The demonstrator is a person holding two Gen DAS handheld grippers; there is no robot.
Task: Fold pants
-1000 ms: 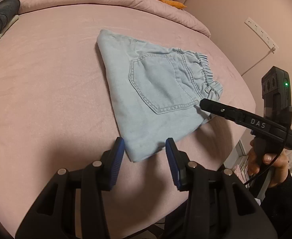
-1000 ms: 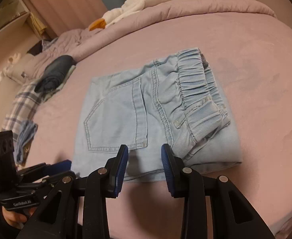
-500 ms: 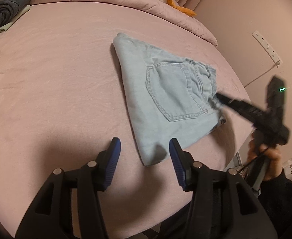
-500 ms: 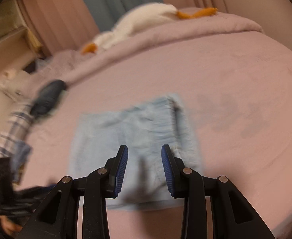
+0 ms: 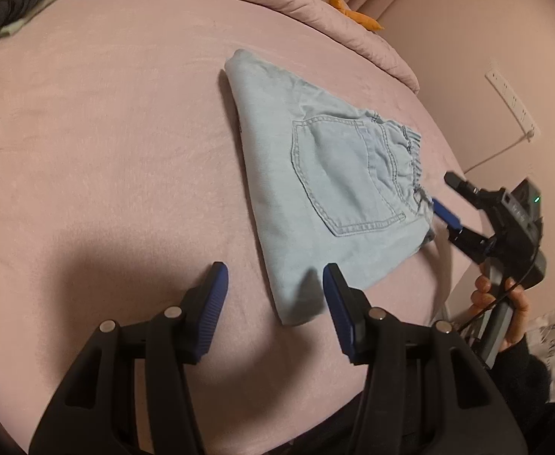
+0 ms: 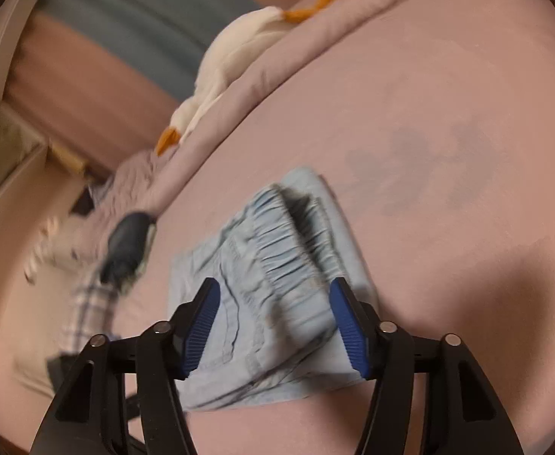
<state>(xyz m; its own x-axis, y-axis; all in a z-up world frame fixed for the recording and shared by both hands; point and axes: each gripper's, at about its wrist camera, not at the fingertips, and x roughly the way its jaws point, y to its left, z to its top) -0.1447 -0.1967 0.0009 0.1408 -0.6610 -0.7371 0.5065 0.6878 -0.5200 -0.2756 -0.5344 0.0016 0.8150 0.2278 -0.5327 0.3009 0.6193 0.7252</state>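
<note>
Light blue denim pants point(image 5: 326, 189) lie folded into a compact bundle on the pink bed, back pocket up, elastic waistband toward the right edge. They also show in the blurred right wrist view point(image 6: 273, 284). My left gripper point(image 5: 275, 299) is open and empty, hovering over the near corner of the bundle. My right gripper point(image 6: 273, 326) is open and empty, jaws wide above the waistband side. It also shows in the left wrist view point(image 5: 446, 201), just right of the waistband.
A pink bedsheet point(image 5: 107, 151) covers the bed, whose edge drops off at right. A white plush goose point(image 6: 232, 60) lies on the folded duvet at the head. Dark and plaid clothes point(image 6: 122, 250) lie at the far side. A wall socket strip point(image 5: 512, 102) is at right.
Both grippers have opened wider and pulled back from the pants. The right gripper has swung and tilted, blurring its view. The pants stay folded in place.
</note>
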